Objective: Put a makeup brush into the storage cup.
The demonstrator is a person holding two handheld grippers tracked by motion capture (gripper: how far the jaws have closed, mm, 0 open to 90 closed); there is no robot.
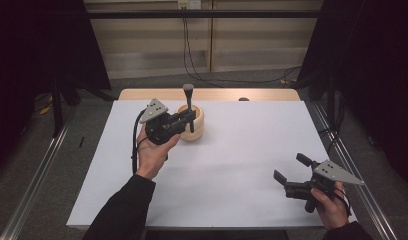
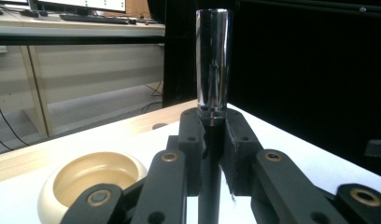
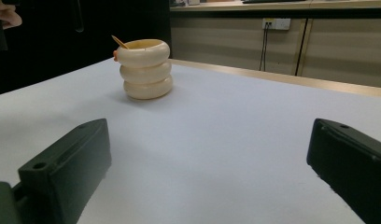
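Where the white tabletop point(image 1: 227, 165) nears its far edge, at about eleven o'clock from its middle, a slim rod point(image 1: 189, 107) with a shiny metal top stands upright, gripped low on its dark shaft. The left tool point(image 1: 188, 118) is clamped on it, jaws pressed to either side, as the left gripper view shows with the polished cylinder point(image 2: 213, 63) rising above them. Just beside the rod sits a cream cup point(image 1: 193, 122) shaped like three stacked rings; whether the rod's foot is inside the cup or in front of it cannot be told. In the right gripper view the cup point(image 3: 145, 69) has a small orange stick point(image 3: 117, 43) leaning at its rim. The right tool point(image 1: 291, 172) hovers low at about four o'clock, well apart from the cup, jaws spread wide and holding nothing.
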